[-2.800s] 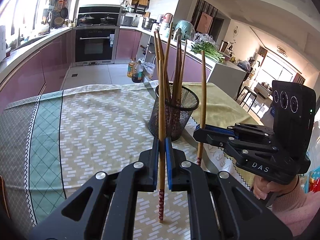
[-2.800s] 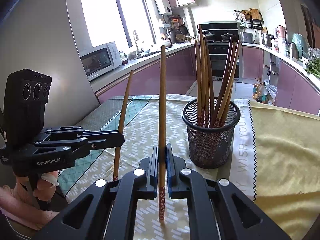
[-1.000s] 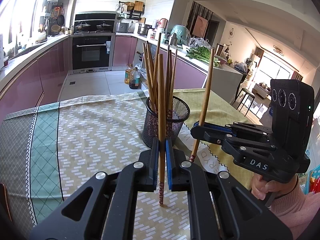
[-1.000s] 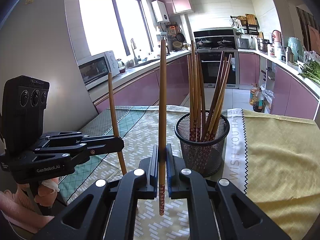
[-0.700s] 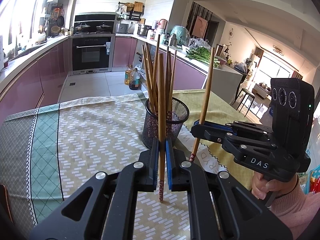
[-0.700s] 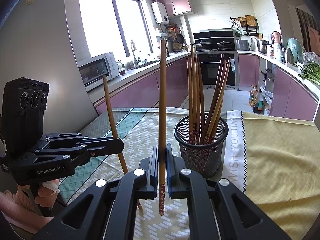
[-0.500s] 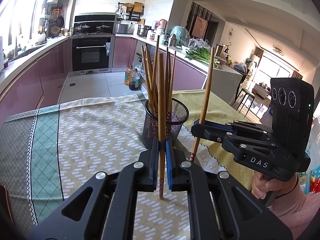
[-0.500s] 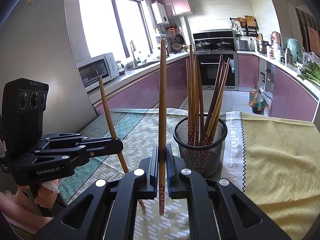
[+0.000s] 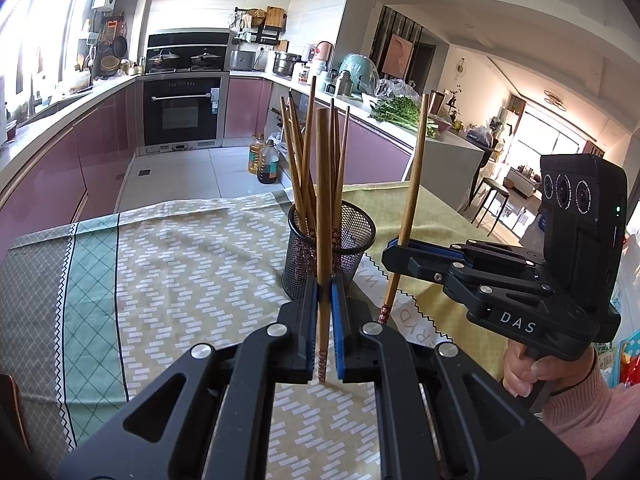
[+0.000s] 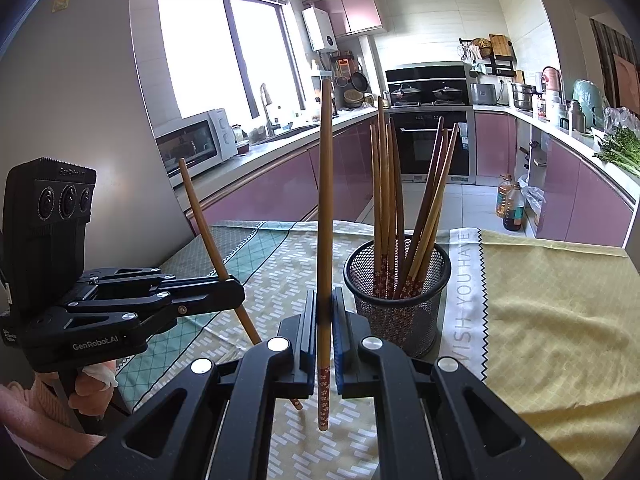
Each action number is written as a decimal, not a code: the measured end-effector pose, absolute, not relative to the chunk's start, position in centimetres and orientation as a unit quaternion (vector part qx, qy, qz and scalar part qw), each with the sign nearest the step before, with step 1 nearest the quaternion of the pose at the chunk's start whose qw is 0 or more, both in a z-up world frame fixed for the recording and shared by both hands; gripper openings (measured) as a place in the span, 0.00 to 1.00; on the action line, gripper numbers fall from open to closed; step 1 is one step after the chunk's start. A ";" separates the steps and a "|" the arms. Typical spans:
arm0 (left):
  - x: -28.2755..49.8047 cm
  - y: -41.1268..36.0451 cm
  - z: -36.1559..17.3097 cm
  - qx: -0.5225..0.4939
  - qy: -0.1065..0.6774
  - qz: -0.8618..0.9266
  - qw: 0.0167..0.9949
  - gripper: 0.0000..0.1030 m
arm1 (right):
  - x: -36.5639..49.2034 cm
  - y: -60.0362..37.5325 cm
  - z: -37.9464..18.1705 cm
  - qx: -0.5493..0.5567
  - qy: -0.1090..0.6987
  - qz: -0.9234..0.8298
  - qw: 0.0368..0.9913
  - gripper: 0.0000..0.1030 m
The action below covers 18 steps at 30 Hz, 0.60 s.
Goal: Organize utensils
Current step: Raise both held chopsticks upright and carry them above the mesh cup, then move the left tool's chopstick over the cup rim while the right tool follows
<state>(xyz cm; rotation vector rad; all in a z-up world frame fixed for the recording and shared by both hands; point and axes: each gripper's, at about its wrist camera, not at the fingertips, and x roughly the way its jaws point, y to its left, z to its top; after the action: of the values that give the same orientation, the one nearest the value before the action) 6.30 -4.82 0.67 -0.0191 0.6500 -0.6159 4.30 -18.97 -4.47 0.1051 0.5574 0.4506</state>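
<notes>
Near first: my left gripper (image 9: 325, 300) is clamped on one chopstick (image 9: 323, 208), pads pinching it low on the shaft just above the red patterned tip, stick standing upright with the tip hanging free over the tablecloth (image 9: 192, 280). My right gripper (image 10: 325, 312) is clenched the same way on a second chopstick (image 10: 325, 200), also upright, patterned tip poking out below the pads. So two sticks in hand, one per gripper, neither in the holder yet.

Handling guess: thin wooden sticks, light, stiff, smooth and round, so they could twist or slide in a flat pinch. Low grip leaves a long top-heavy lever above the pads; looks fine for dropping tip-first, though a hold nearer the middle would likely wobble less. Not fragile.

Just beyond both grippers: one black mesh holder (image 10: 398, 300), standing upright on the cloth near the seam where a yellow cloth (image 10: 560, 320) begins. In it I count about eight chopsticks (image 10: 404, 208), tips down, fanned out and leaning on the rim; some overlap, so the count is rough. Roughly ten sticks total with mine.

Far: kitchen counter with a bunch of greens (image 9: 396, 114), one oven (image 9: 182, 112), one microwave (image 10: 192, 144).
</notes>
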 end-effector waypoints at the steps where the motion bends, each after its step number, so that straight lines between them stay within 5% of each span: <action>1: 6.3 -4.9 0.7 -0.009 0.314 -0.299 0.901 0.07 | 4.3 -18.9 -4.4 0.051 0.272 0.220 0.936 0.06; 18: 6.5 -5.3 1.1 0.000 0.304 -0.304 0.903 0.07 | 4.5 -18.9 -4.0 0.051 0.265 0.217 0.938 0.06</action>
<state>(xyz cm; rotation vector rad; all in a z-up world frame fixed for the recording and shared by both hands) 6.51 -5.34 1.13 0.0009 0.6291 -0.6283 4.45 -18.85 -4.04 0.1040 0.5418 0.4437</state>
